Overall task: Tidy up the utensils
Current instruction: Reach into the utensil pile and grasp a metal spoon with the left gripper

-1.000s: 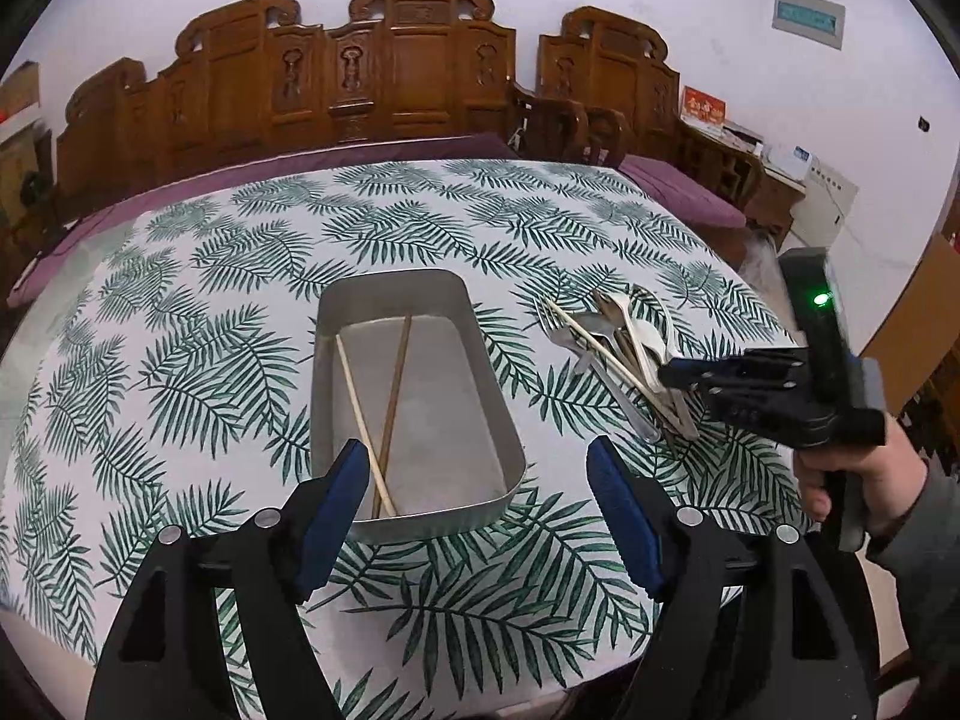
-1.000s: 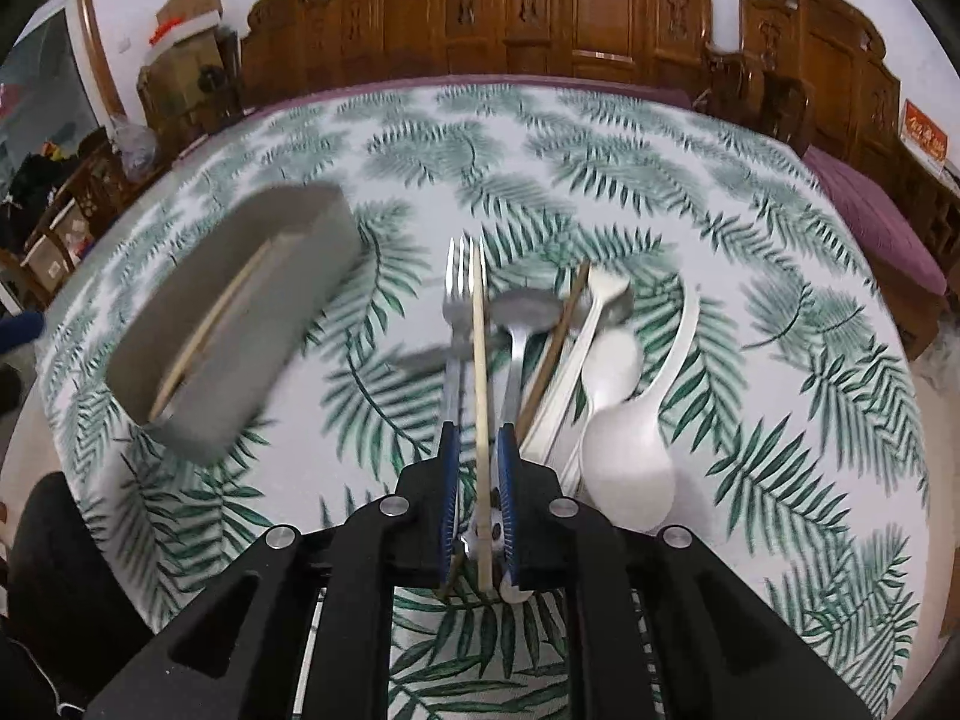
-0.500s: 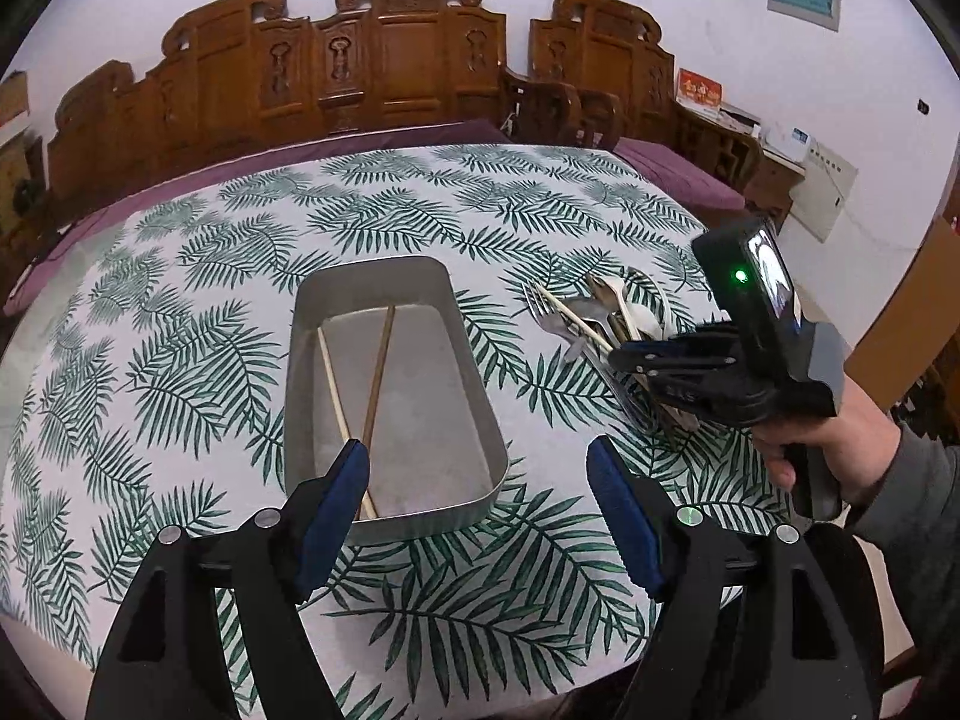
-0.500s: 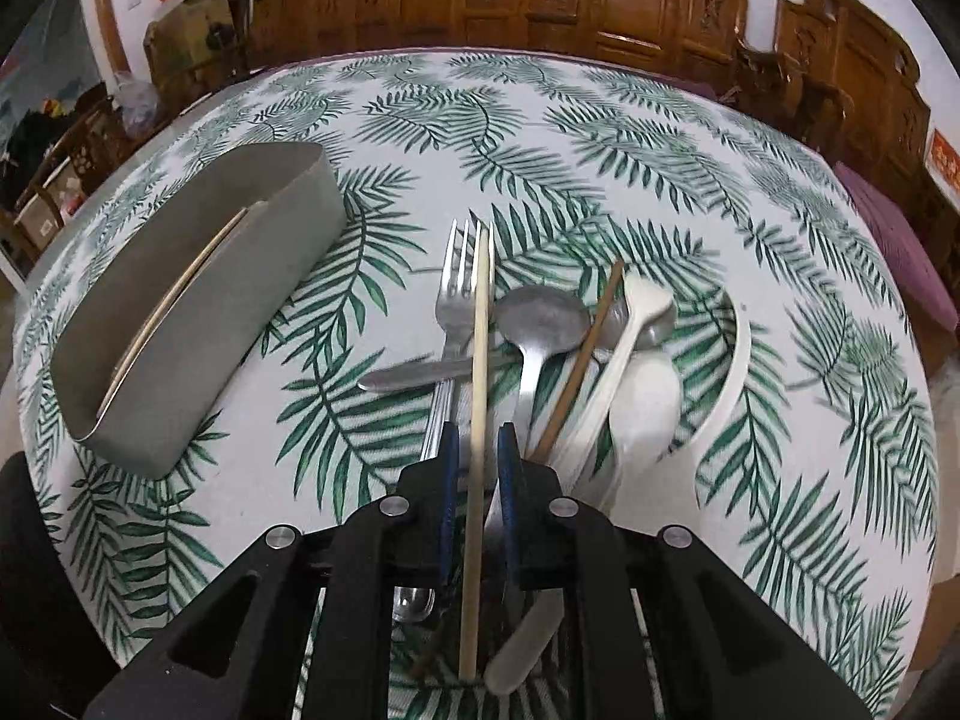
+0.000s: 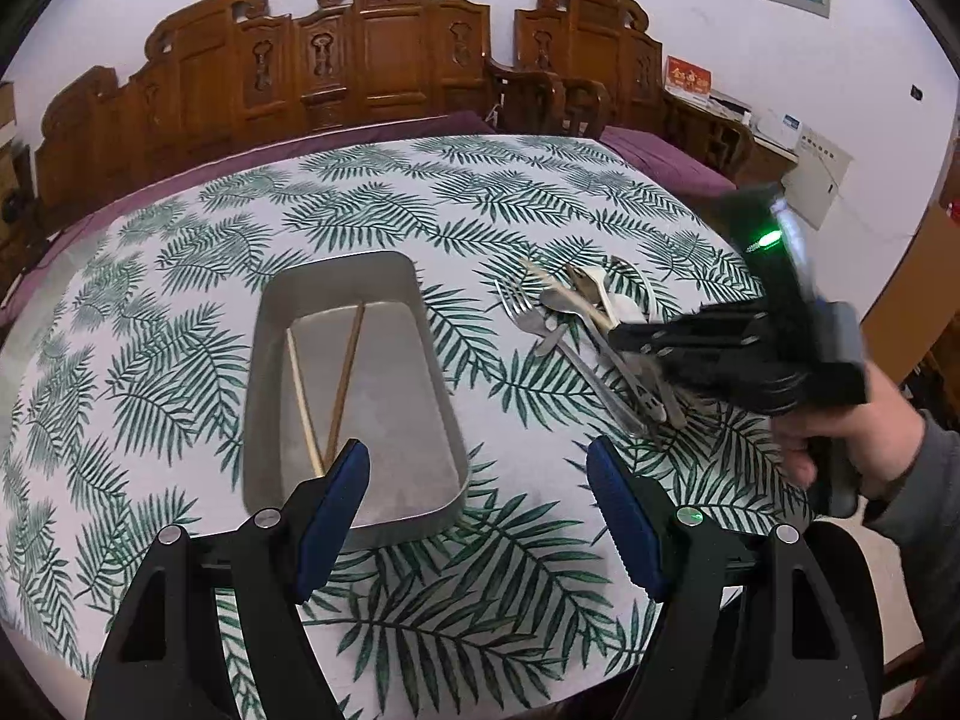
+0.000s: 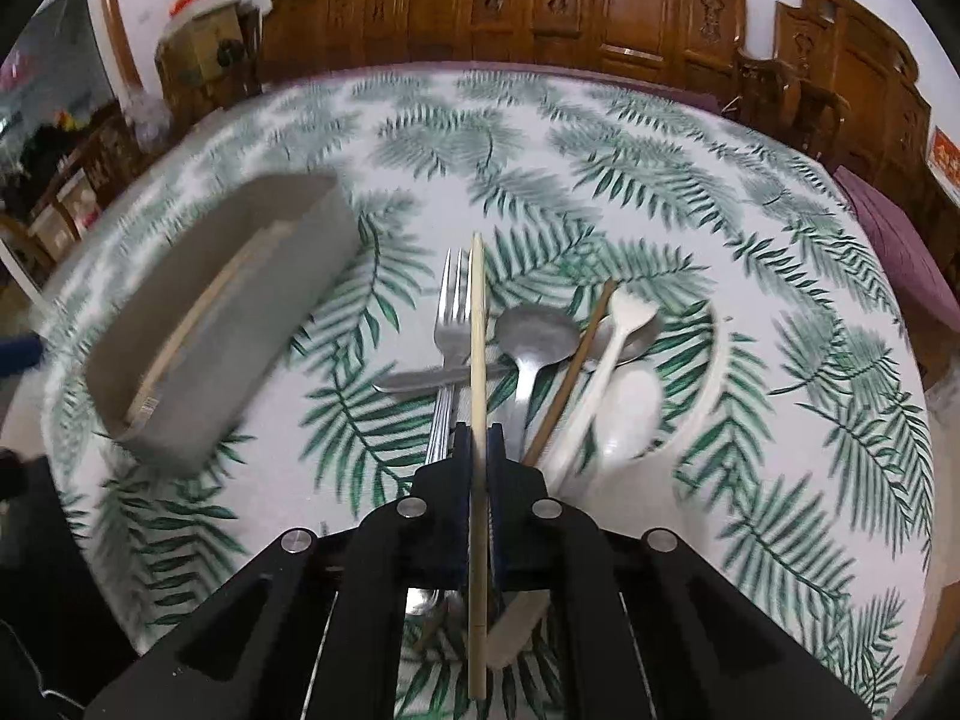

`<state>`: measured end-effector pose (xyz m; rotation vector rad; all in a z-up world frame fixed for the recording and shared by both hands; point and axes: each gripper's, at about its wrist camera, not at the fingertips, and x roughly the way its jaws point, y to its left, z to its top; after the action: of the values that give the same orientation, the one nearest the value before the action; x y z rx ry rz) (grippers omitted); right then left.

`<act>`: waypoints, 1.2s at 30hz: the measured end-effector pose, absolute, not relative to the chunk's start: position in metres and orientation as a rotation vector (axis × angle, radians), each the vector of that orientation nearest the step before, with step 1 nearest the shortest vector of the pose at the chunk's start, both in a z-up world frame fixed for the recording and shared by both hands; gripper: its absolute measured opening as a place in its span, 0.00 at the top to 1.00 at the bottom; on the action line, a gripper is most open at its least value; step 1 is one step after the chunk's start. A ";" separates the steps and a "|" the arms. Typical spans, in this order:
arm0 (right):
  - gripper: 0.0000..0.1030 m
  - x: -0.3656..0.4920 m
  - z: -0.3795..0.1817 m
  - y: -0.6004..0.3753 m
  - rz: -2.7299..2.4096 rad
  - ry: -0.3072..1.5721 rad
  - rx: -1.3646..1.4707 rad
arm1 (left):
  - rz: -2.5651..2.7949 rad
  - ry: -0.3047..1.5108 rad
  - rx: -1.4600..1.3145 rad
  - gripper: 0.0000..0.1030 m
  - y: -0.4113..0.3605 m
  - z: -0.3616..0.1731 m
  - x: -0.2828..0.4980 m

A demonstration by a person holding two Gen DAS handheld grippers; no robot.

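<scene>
A grey metal tray (image 5: 443, 402) sits mid-table with two chopsticks (image 5: 343, 372) inside it. To its right lies a pile of utensils (image 5: 576, 312): a fork (image 6: 451, 312), a metal spoon (image 6: 534, 336), a brown chopstick (image 6: 576, 372) and white plastic spoons (image 6: 627, 414). My right gripper (image 6: 478, 438) is over the near end of that pile, its jaws closing, the pads pressed on a pale chopstick (image 6: 477, 330) that points out over the fork. My left gripper (image 5: 478, 468) hovers open over the tray's near end with nothing between its fingers.
The round table (image 5: 372, 204) has a leaf-print cloth and drops off close behind both grippers. Carved wooden chairs (image 5: 384, 60) ring its far side. A person's hand and grey sleeve (image 5: 888, 450) hold the right gripper at the table's right edge.
The right jaws have narrowed from a small gap to a tight grip on the pale chopstick. The left gripper drifted slightly and stayed open.
</scene>
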<state>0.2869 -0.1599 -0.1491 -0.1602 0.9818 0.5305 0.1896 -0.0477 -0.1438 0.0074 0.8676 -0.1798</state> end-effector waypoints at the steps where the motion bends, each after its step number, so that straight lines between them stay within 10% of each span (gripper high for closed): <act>1: 0.94 0.285 -0.144 -0.164 0.531 0.973 -0.151 | -0.183 0.869 0.007 0.31 -0.050 -0.145 0.191; 14: 0.94 0.256 -0.121 -0.249 0.425 0.943 -0.070 | -0.240 0.887 0.017 0.31 -0.096 -0.156 0.219; 36: 0.94 0.270 -0.148 -0.294 0.323 0.992 0.007 | -0.230 1.014 0.026 0.75 -0.165 -0.210 0.320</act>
<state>0.2698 -0.2939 -0.1484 0.0070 0.9918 0.3235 0.3204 -0.1651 -0.2099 0.0264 1.0136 -0.2295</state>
